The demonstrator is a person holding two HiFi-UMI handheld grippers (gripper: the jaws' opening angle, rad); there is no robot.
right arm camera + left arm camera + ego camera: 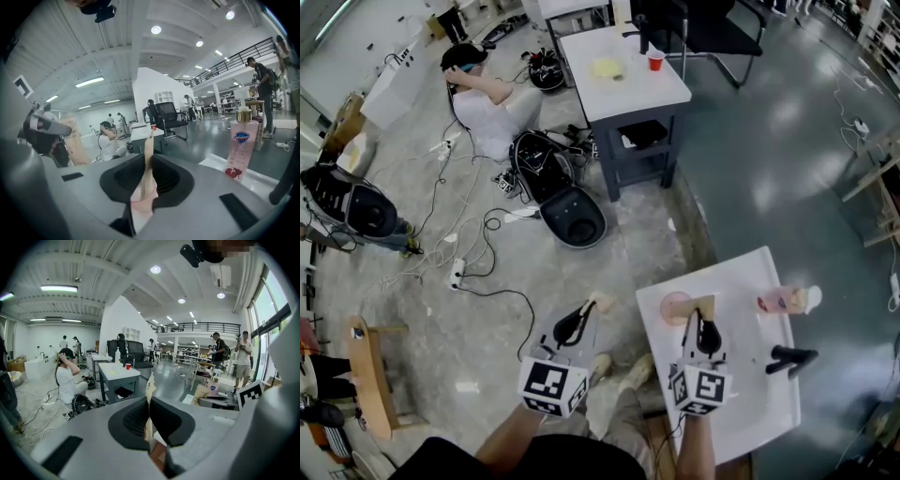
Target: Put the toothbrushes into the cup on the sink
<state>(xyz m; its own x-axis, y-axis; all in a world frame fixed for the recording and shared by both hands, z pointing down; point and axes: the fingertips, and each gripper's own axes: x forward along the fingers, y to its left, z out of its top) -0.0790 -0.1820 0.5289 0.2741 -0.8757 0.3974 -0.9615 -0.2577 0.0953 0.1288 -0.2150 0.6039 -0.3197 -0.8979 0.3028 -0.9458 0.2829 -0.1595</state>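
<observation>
Head view: my left claw [584, 315] is clamped on a pale toothbrush [600, 302], held off to the left of the white sink [750, 412], above the floor. My right claw [701, 319] grips a second toothbrush [703, 304] over the sink. The pink cup [675, 307] sits just left of its tip, a soap bottle [783, 300] is off to its right, and a black tap [792, 357] is also to the right, nearer me.

Left gripper view: the jaws are pressed together on the thin pale toothbrush [150, 387], which sticks up past the tips.

Right gripper view: the pads squeeze the second toothbrush [148, 145], which stands upright between them. The pink cup [141, 204] shows just below the jaws, and the soap bottle [239, 150] stands to the right.
</observation>
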